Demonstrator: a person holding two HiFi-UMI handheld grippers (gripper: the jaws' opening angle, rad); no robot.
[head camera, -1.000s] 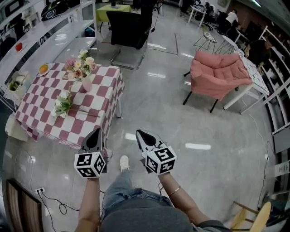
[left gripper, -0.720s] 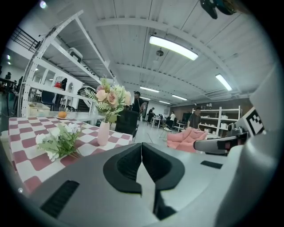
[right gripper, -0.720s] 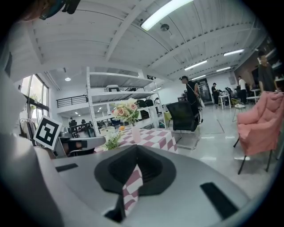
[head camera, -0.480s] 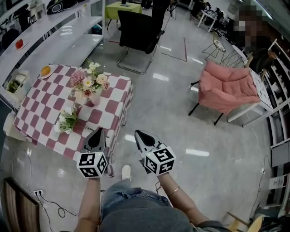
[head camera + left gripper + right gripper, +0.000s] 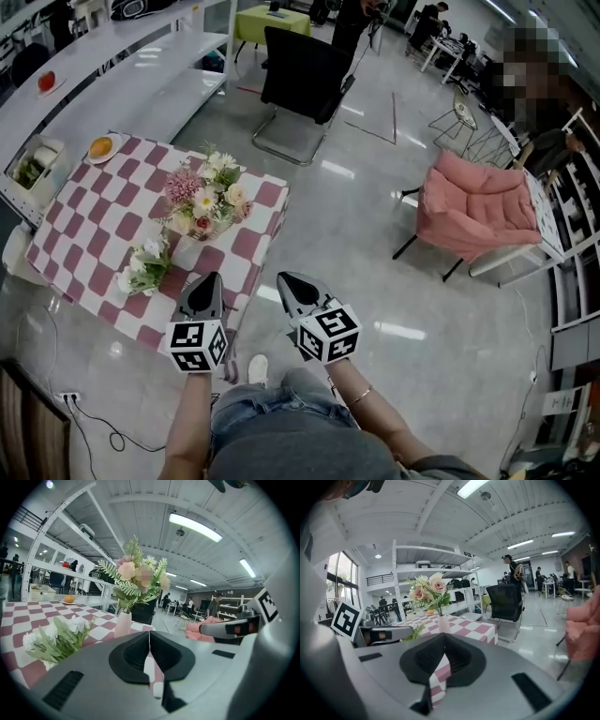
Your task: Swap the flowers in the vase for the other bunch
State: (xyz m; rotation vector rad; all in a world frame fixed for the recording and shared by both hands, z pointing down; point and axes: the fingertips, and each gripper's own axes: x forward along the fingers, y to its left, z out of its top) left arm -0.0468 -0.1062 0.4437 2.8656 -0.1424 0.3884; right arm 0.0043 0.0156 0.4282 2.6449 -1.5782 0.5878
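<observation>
A pale pink vase [image 5: 184,248] with pink and cream flowers [image 5: 204,195] stands on the red-and-white checked table [image 5: 89,211]. A bunch of white flowers [image 5: 145,267] lies on the cloth to the vase's left. My left gripper [image 5: 208,279] is shut and empty, hanging over the table's near edge, short of the vase. My right gripper [image 5: 285,278] is shut too, over the floor off the table's corner. The left gripper view shows its shut gripper [image 5: 149,632], the vase [image 5: 123,624] and the white bunch [image 5: 56,637] ahead. The right gripper [image 5: 444,635] faces the vase [image 5: 443,623].
A plate with an orange [image 5: 100,146] sits at the table's far corner. Beyond the table stand a black office chair [image 5: 305,80] and a long white counter [image 5: 112,66]. A pink armchair [image 5: 478,211] is to the right. A cable and socket [image 5: 70,398] lie on the floor at left.
The table and vase have drawn nearer to both grippers as the person walked up to them. The left gripper now hangs over the table's edge. Both grippers stayed shut.
</observation>
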